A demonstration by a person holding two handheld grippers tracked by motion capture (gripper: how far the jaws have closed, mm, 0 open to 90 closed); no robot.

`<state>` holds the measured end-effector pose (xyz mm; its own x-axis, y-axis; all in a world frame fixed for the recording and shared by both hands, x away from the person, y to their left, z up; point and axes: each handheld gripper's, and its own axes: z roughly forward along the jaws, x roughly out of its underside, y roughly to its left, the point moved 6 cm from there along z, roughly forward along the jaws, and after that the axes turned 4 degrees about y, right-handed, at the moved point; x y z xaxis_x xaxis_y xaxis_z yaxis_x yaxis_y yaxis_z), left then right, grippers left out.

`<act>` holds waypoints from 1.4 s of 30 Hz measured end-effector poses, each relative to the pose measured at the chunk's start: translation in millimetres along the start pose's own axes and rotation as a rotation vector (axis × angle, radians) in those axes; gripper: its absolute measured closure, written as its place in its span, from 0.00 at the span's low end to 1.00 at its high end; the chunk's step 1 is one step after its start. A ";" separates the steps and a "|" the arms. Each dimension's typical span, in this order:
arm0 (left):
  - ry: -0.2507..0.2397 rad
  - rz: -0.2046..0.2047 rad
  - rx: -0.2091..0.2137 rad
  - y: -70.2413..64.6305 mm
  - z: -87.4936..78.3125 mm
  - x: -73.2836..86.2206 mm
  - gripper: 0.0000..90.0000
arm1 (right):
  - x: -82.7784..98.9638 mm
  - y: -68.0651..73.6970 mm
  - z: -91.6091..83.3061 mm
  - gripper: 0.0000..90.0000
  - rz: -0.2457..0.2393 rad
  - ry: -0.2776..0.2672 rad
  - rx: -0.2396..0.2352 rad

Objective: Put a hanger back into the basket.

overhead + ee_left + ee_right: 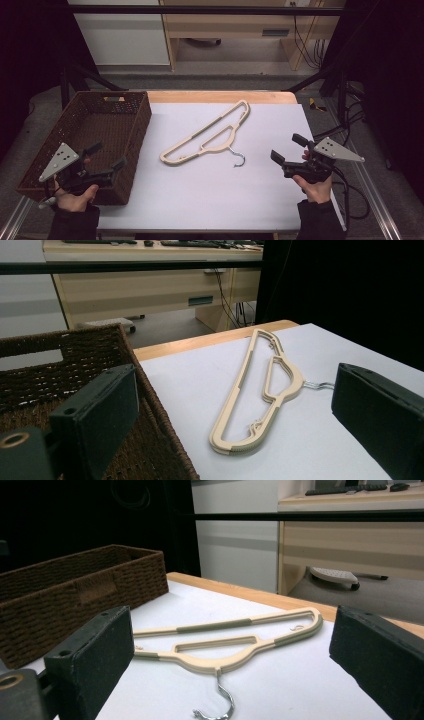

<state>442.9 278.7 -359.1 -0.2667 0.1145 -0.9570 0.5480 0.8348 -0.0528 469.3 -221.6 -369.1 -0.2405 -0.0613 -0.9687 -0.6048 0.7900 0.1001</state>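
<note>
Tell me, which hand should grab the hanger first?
Probably the right. The right gripper sits open over the white table, close to the hanger and its metal hook. The left gripper hovers over the basket, farther off.

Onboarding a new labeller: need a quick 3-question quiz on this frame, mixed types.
1. True or false: the hanger lies inside the basket.
2. Multiple choice: the left gripper is A) shut on the hanger, B) open with nothing between its jaws, C) shut on the basket rim.
3. Short answer: which way does the hanger's metal hook point in the high view, toward the person or away?

Key:
1. False; it lies flat on the white mat, right of the basket.
2. B. The right gripper is open too.
3. Toward the person.
</note>
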 end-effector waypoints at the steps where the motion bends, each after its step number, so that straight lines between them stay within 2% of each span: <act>1: 0.000 0.000 0.000 0.0 0.0 0.0 0.05 | 0.5 -0.7 -0.2 0.05 -0.005 0.001 0.000; 8: 0.011 0.000 0.001 -0.9 3.2 1.1 0.05 | 0.7 -1.0 2.5 0.08 0.002 0.005 0.008; 12: 0.023 -0.004 -0.001 0.6 6.0 3.9 0.05 | 0.9 -0.3 10.2 0.10 -0.010 0.028 0.015; 15: 0.028 0.001 -0.003 1.0 7.1 4.6 0.05 | 2.2 2.3 24.0 0.10 -0.028 0.066 0.002; 22: 0.020 0.004 -0.009 3.0 3.9 3.4 0.05 | 2.6 3.2 45.4 0.13 -0.021 0.109 0.007; 29: 0.014 0.007 -0.011 3.8 0.7 2.0 0.05 | 14.0 3.8 85.9 0.18 -0.062 0.201 0.017; 32: 0.016 0.013 -0.010 2.9 0.9 1.7 0.05 | 18.0 2.5 100.8 0.20 -0.063 0.221 0.020; 33: 0.016 0.013 -0.010 2.9 0.9 1.7 0.05 | 18.0 2.5 100.8 0.20 -0.063 0.221 0.020; 34: 0.016 0.014 -0.009 2.7 1.1 1.7 0.05 | 19.9 2.7 110.8 0.22 -0.070 0.237 0.018; 42: 0.018 0.010 -0.014 3.7 3.2 3.3 0.05 | 30.3 6.5 137.6 0.27 -0.077 0.287 0.008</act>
<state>446.6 280.5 -363.4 -0.2751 0.1325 -0.9522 0.5396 0.8410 -0.0389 562.6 -134.4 -429.1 -0.3998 -0.2906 -0.8693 -0.6236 0.7813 0.0256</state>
